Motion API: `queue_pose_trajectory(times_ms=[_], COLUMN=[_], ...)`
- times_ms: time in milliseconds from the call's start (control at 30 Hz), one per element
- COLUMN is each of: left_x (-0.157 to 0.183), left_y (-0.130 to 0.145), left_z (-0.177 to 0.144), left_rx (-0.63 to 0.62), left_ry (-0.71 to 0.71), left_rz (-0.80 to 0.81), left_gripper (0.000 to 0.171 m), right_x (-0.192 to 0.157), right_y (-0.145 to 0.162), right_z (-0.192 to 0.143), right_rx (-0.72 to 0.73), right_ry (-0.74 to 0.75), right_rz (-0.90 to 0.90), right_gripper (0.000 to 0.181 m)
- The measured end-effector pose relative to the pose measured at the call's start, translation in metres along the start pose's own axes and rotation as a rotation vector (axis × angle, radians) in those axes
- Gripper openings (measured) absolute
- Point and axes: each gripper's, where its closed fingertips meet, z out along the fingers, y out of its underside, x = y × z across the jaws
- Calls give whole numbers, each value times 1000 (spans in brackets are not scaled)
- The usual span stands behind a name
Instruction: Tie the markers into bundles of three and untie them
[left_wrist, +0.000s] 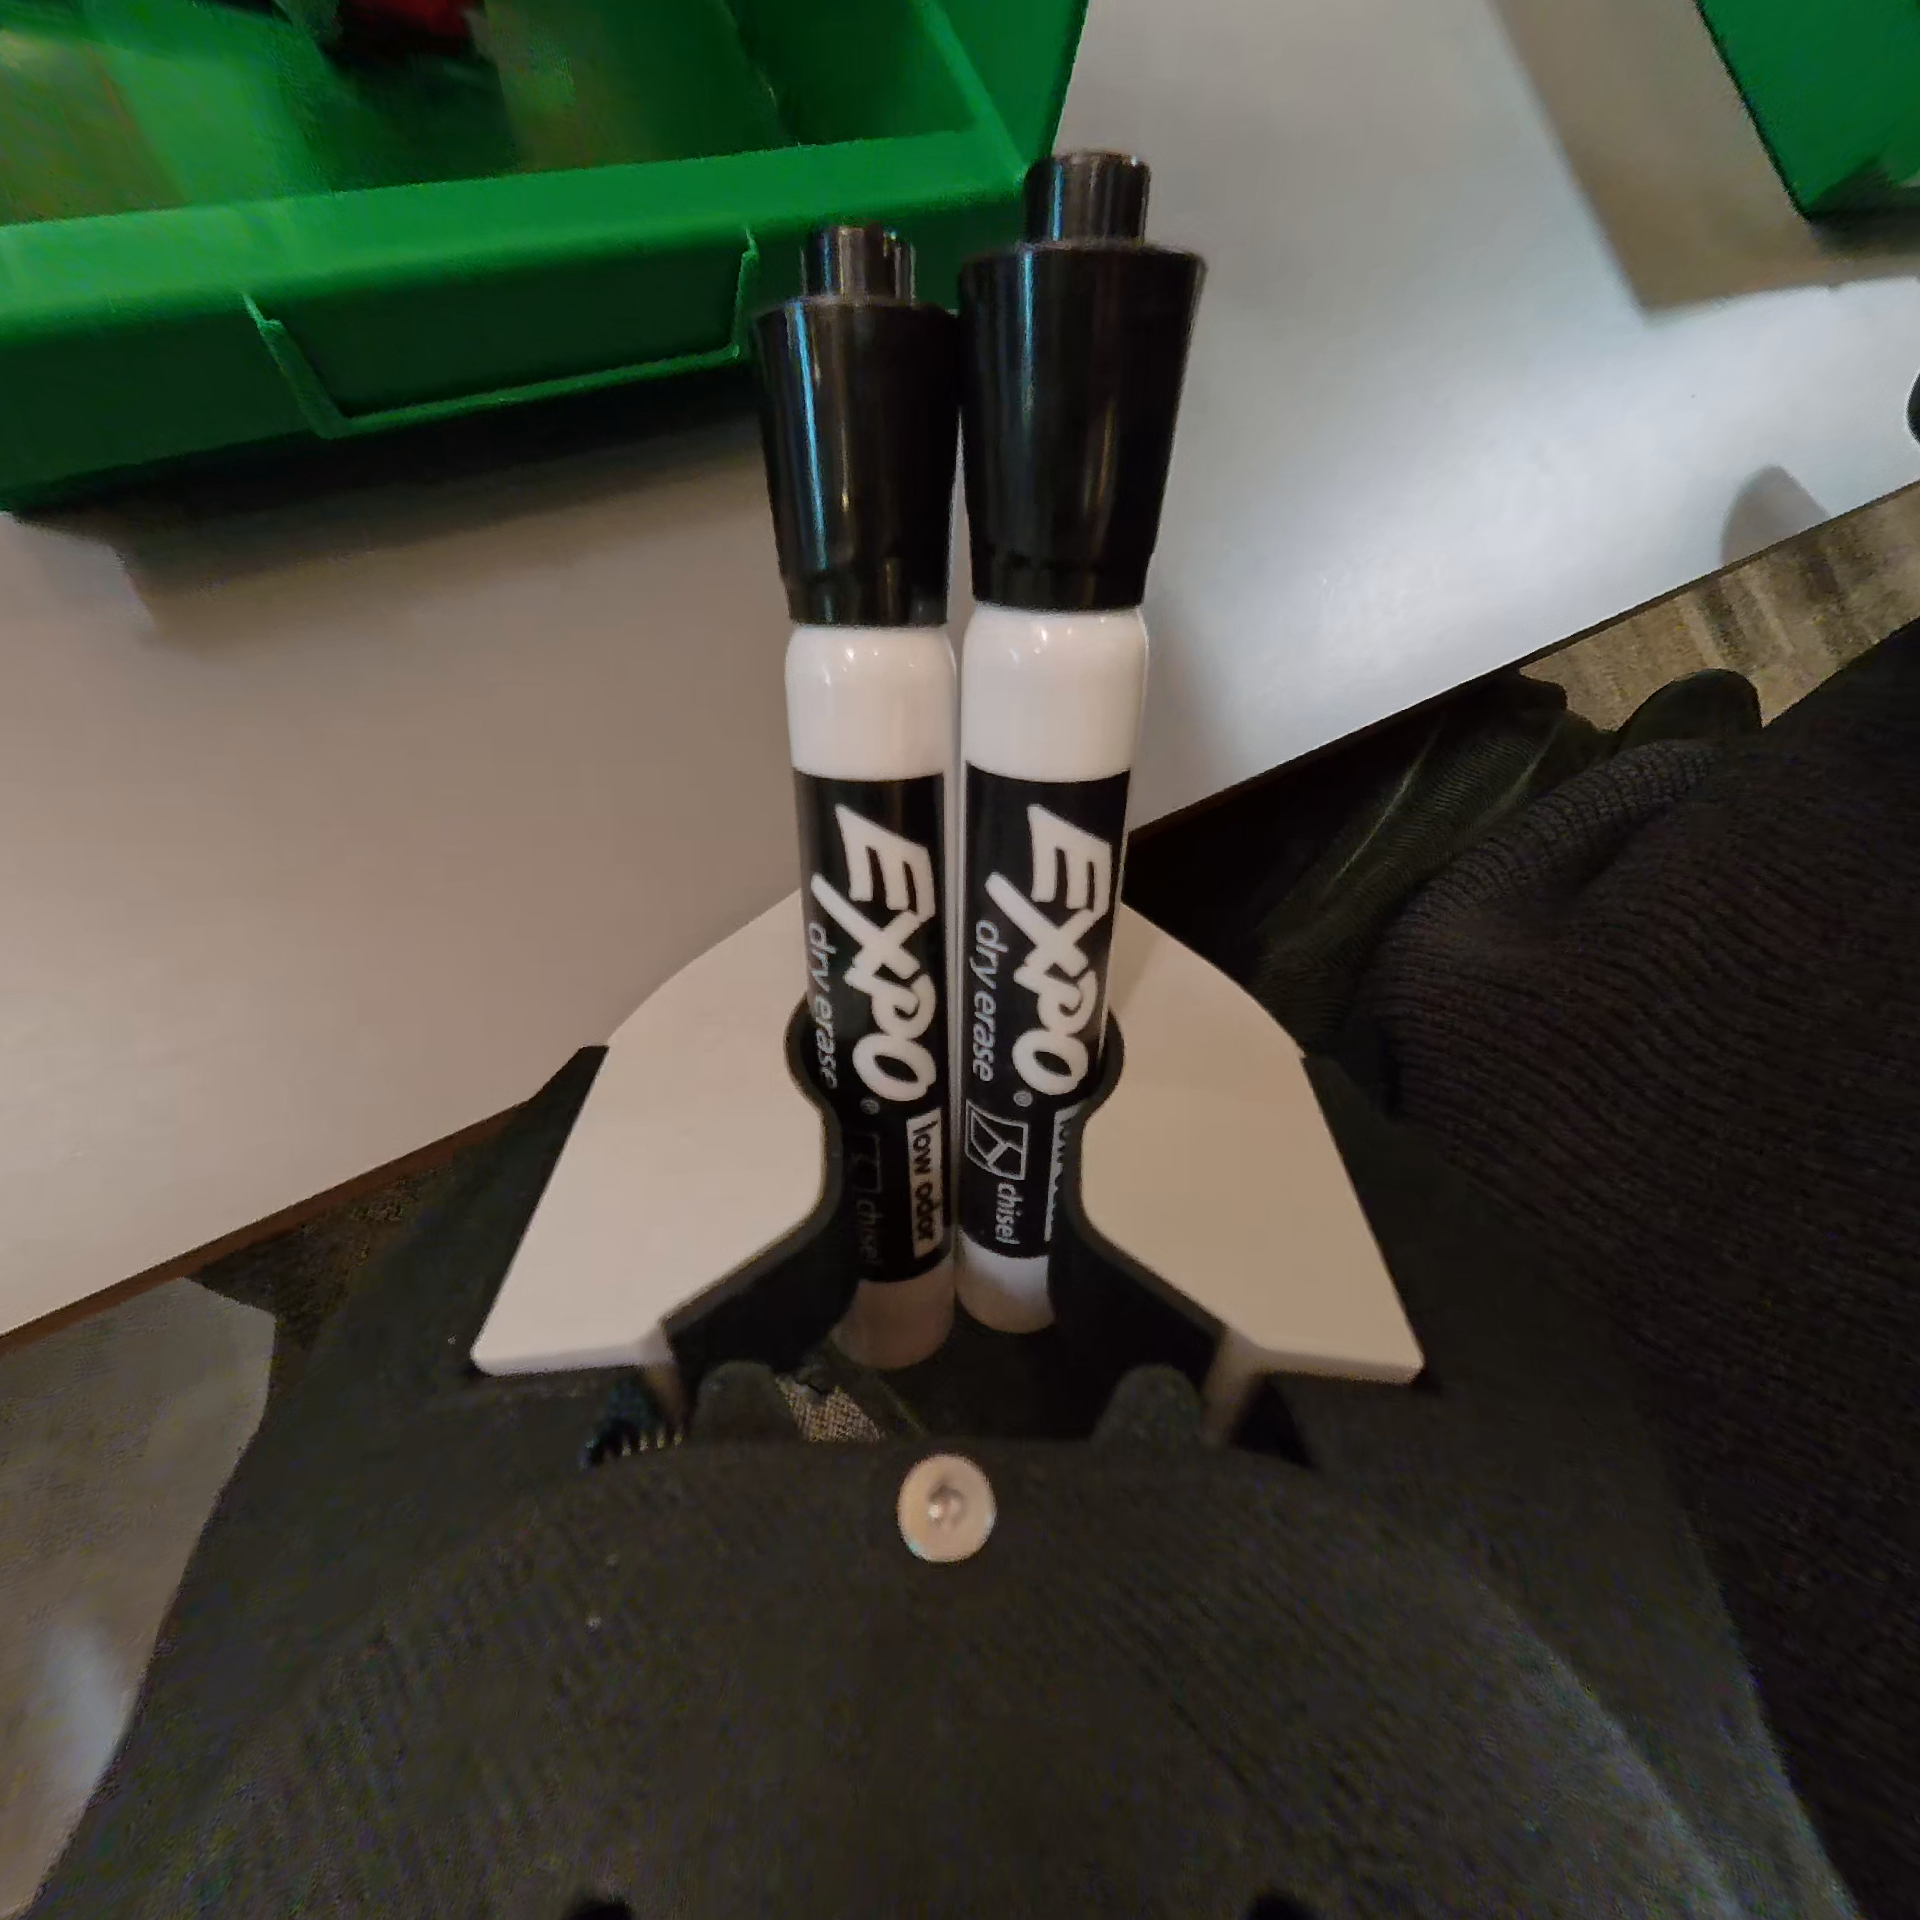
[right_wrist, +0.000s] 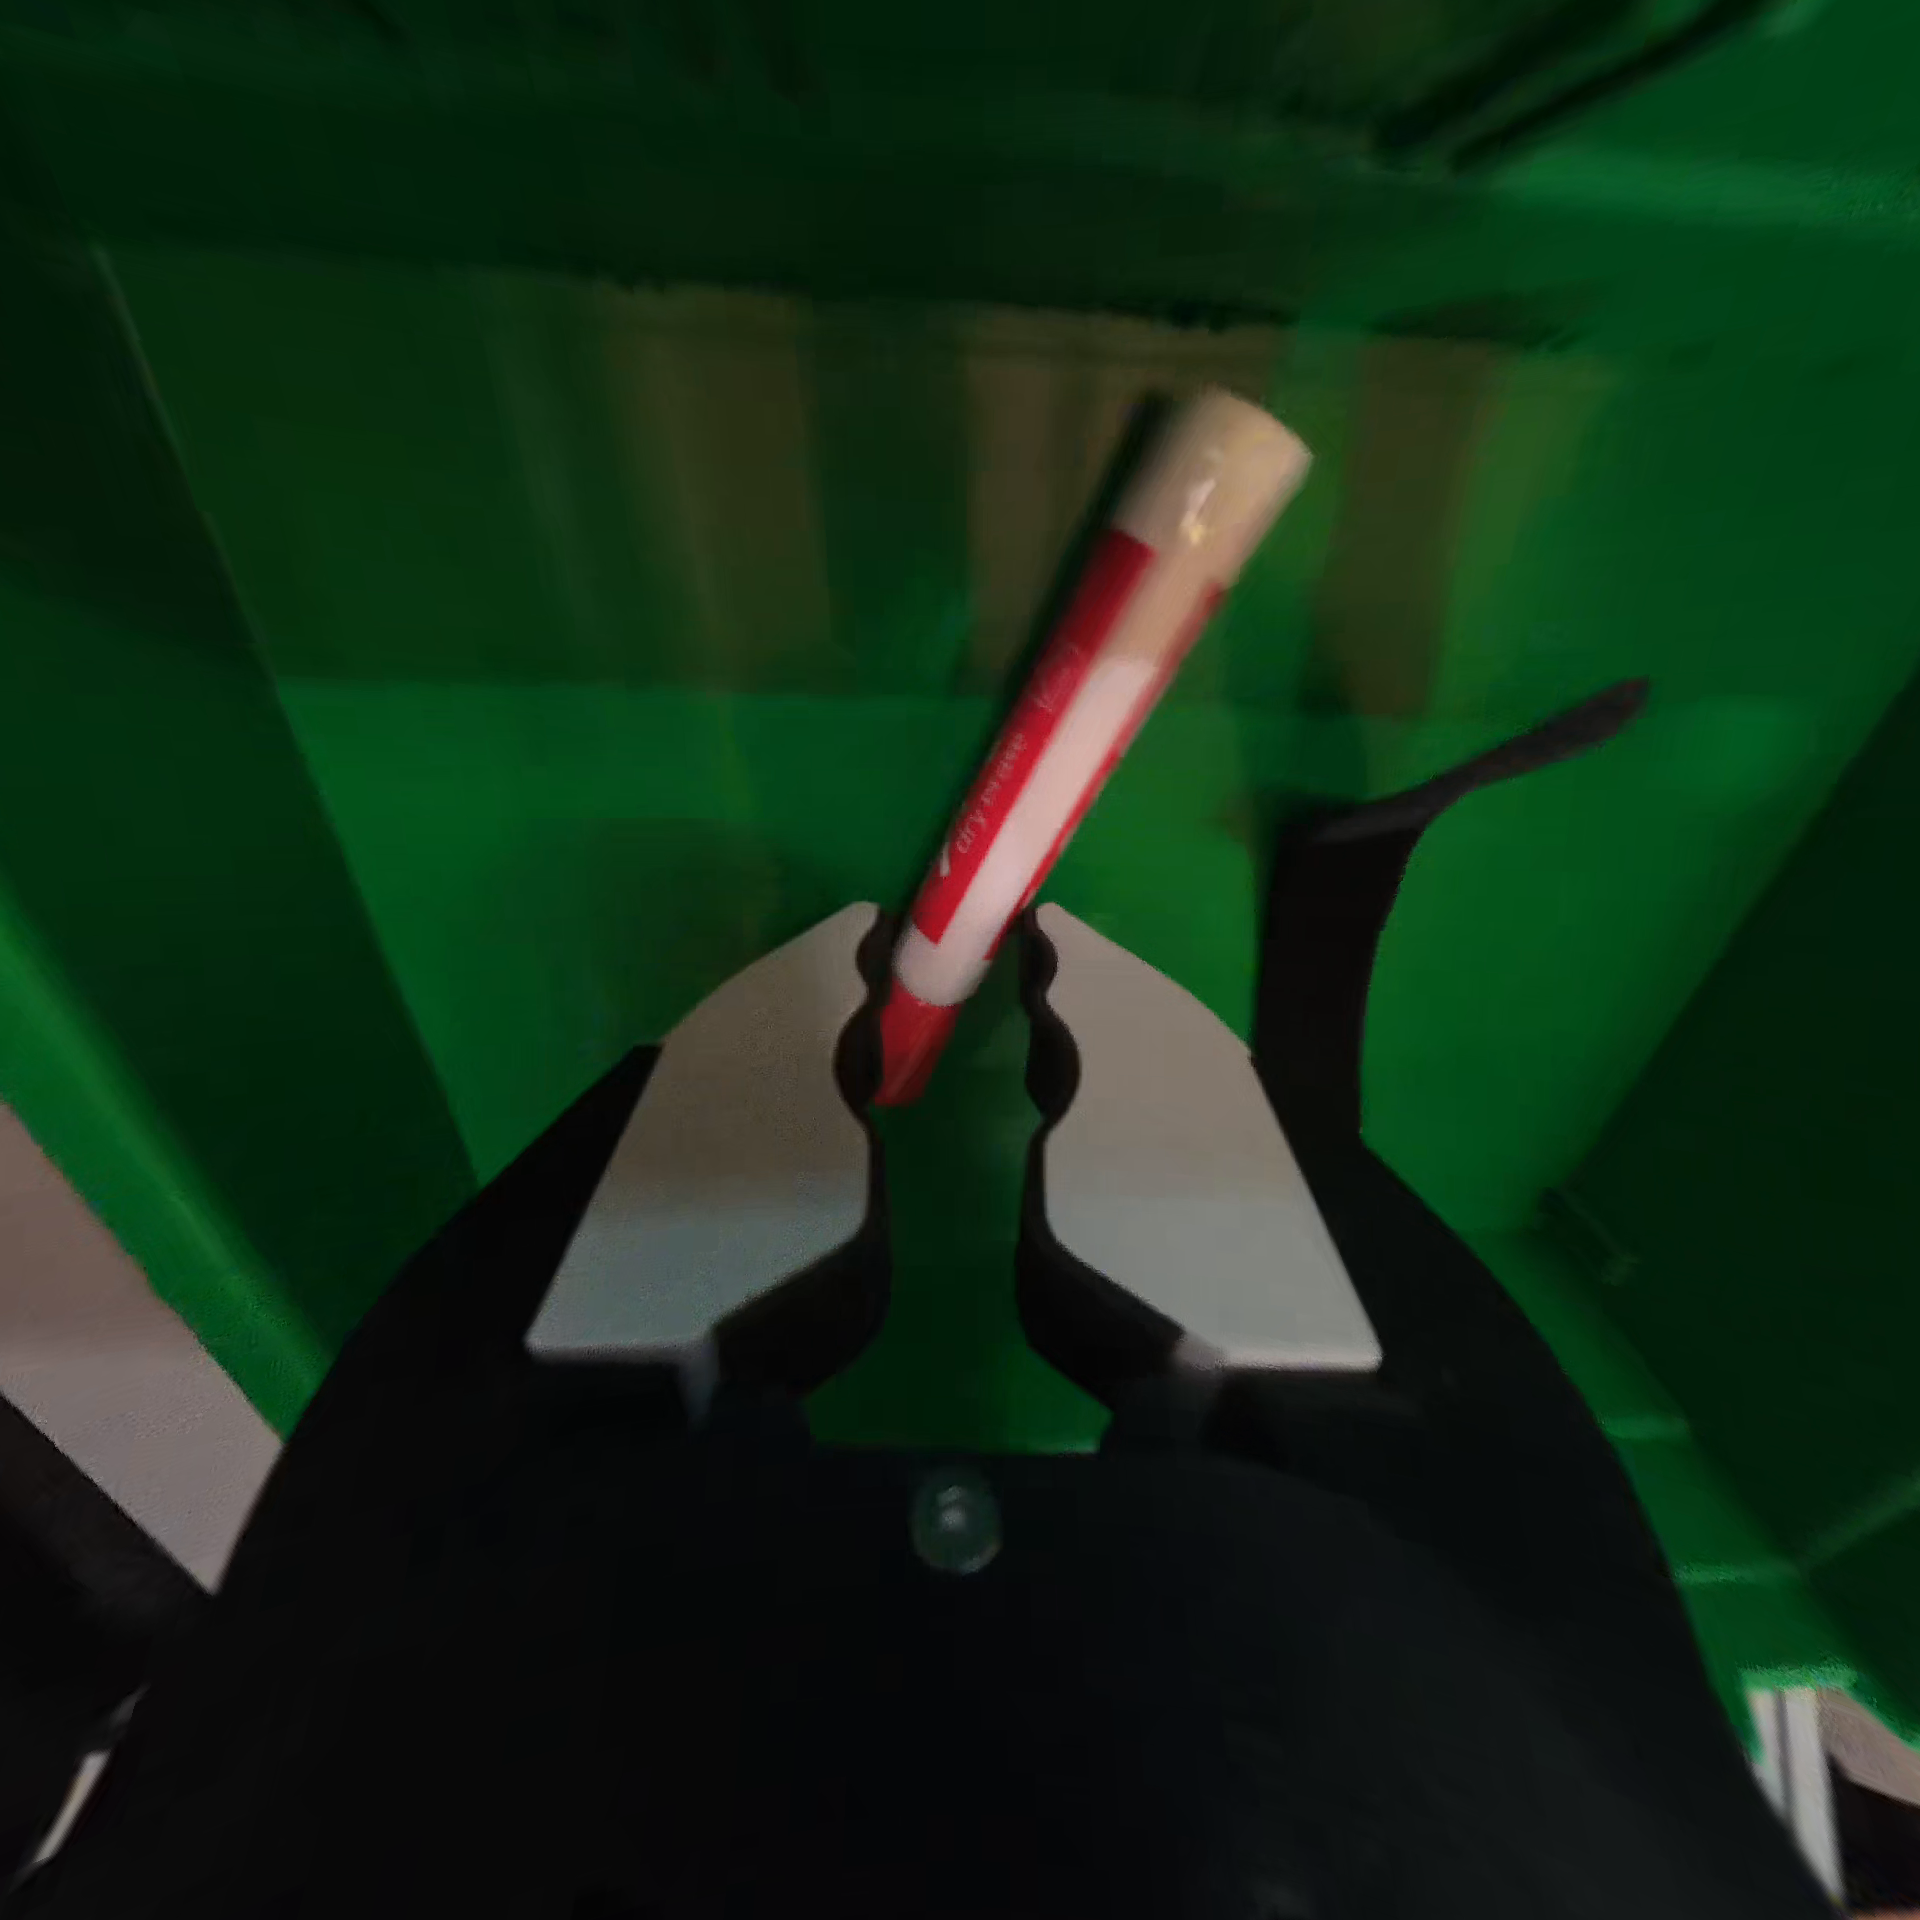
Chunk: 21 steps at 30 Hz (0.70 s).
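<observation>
While the left gripper (left_wrist: 951, 1049) clamps two black markers (left_wrist: 951, 727), the right gripper (right_wrist: 951, 997) pinches a red marker (right_wrist: 1049, 790) inside a green bin (right_wrist: 520, 831); nothing released.

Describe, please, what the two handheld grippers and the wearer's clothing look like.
Both the left gripper and right gripper have matte black printed bodies, white wedge-shaped finger plates with scalloped black inner edges, and a silver screw at centre. A black knit sleeve shows beside the left one.
</observation>
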Motion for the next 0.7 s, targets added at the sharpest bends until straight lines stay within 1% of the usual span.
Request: queue_pose_trajectory(times_ms=[67,167,233,333,433,533,600,700], left_x=[-2,-4,-3,-2,-2,4,9,16], left_y=[1,2,3,7,11,10,1,-16], left_z=[0,0,2,5,9,15,19,27], left_rx=[-6,-13,-23,-54,-92,-123,-134,-166], left_ry=[-19,-33,-33,-47,-87,-88,-87,-99], left_rz=[7,15,24,60,109,154,208,296], left_gripper=[43,43,43,43,44,43,43,43], right_x=[-2,-2,-7,-19,-35,-55,-69,-93], right_y=[0,2,8,27,61,102,129,163], right_z=[-2,-18,-38,-78,-119,-146,-154,-157], right_rx=[-1,48,125,288,467,610,657,683], right_ry=[13,48,26,-8,-25,-22,5,47], right_rz=[-28,-53,-42,-19,17,48,48,9], right_gripper=[18,18,18,18,18,18,18,18])
